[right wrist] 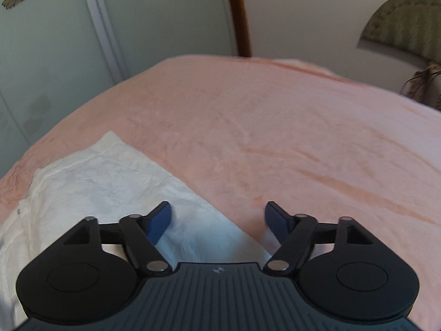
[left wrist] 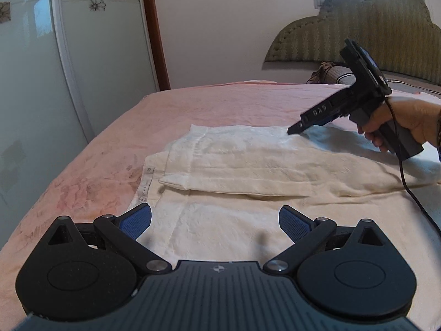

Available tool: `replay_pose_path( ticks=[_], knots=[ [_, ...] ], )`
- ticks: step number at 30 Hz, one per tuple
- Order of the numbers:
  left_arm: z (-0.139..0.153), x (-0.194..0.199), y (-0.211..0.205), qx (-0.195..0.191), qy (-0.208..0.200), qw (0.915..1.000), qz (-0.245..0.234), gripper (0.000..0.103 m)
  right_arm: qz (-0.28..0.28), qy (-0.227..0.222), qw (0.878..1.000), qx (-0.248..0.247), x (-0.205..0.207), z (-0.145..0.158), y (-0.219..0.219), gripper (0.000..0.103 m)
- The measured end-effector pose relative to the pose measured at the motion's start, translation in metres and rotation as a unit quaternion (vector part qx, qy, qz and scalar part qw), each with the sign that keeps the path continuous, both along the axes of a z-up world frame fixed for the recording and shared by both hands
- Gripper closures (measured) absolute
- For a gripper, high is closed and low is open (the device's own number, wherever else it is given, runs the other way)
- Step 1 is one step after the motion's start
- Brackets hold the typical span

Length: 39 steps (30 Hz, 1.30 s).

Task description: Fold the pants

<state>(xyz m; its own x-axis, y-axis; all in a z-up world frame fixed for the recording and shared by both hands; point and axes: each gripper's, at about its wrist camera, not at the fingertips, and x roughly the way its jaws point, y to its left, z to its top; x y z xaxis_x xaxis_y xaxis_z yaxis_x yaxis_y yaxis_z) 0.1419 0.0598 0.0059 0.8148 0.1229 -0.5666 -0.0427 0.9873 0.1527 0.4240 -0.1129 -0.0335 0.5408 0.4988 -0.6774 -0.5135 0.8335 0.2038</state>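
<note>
1. Nearest, the left gripper (left wrist: 215, 220) hangs over the waistband end of the cream pants (left wrist: 248, 165) with its blue pads spread wide and nothing between them.
2. The pants lie flat on the pink bedsheet (left wrist: 193, 104), one leg folded over the other lengthwise — a label shows at the waistband.
3. Farther along, the right gripper (right wrist: 217, 220), held in a hand (left wrist: 408, 121), hovers above the leg's far edge, jaws partly open and empty.
4. Risk, as I judge it: closing there may pinch only the top layer, or catch the sheet too, so the fold skews.
5. The trailing cable (left wrist: 413, 193) could drag across the cloth.
</note>
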Motion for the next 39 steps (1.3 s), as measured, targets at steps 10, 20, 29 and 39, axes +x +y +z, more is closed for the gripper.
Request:
replay_pose_path(
  ticks=[10,20,29,39],
  knots=[
    [0.008,0.033,0.026,-0.076,0.004,0.9968,0.026,0.002,0.091,-0.128,0.982,-0.104,-0.051,0.013,0.04,0.094],
    [0.029,0.028,0.086,-0.357,-0.061,0.9319,0.024,0.001,0.205,-0.366,0.87,-0.258,-0.256,0.03,0.09,0.094],
    [0.033,0.021,0.076,-0.399,-0.052,0.9142,0.05,0.017,0.234,-0.363,0.866,-0.251,-0.327,0.011,0.084,0.095],
    [0.016,0.009,0.094,-0.433,-0.027,0.8969,0.085,0.081,0.159,-0.381,0.854,-0.317,-0.332,-0.014,0.067,0.058]
  ],
)
